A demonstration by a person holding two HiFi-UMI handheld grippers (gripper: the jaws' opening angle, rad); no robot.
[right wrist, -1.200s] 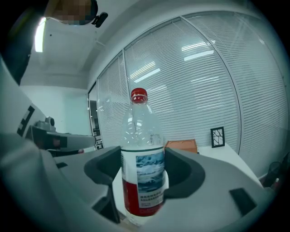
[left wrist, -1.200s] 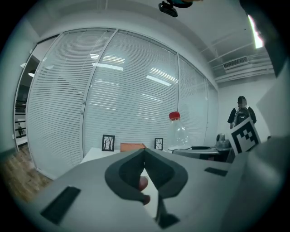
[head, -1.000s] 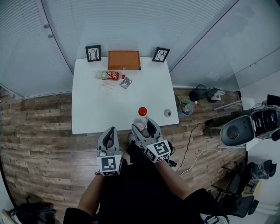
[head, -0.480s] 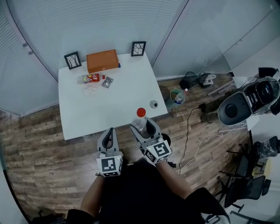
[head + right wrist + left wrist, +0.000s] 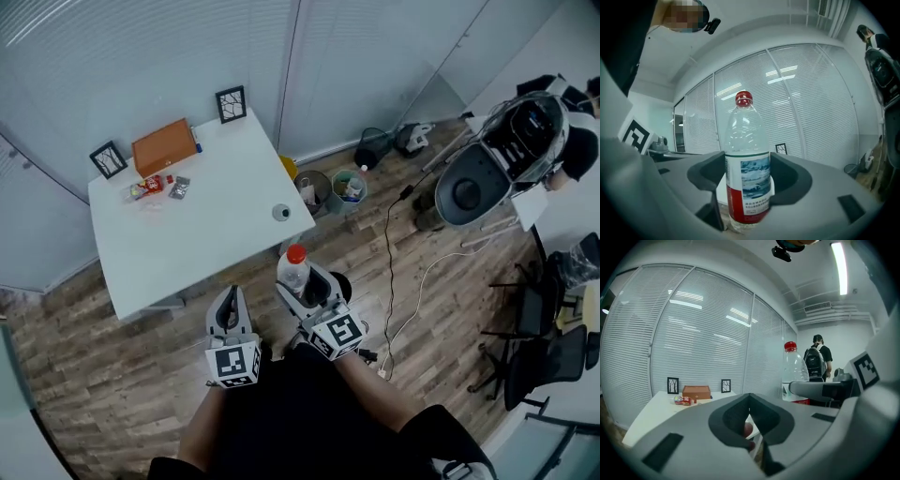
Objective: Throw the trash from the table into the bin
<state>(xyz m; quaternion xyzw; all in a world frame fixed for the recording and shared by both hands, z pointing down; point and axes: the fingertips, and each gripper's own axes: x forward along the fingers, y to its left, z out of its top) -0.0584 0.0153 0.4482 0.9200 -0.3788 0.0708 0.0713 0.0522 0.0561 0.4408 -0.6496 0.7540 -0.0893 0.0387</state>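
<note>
The right gripper [image 5: 305, 285] was pinching a clear plastic bottle [image 5: 292, 269] at its label, the jaws pressed on both sides of it. The bottle stood upright between them, with the red cap on top, so its long axis pointed up and not toward the floor. It was off the table [image 5: 202, 246], in the air just in front of the table's near edge. The left gripper [image 5: 230, 302] was beside it, also in front of that edge, with its jaws pressed together on nothing.

Two bins stood on the floor just beside the table's right corner: a darker bin [image 5: 316, 190] and a greenish bin [image 5: 349, 185]. From the bottle they lay ahead and a little to the right, beyond that corner, and the right gripper was the nearer one. I judge the bottle had to be carried over there and lowered.

On the table's far side lay snack packets [image 5: 148, 187] near an orange box [image 5: 164, 147].
</note>
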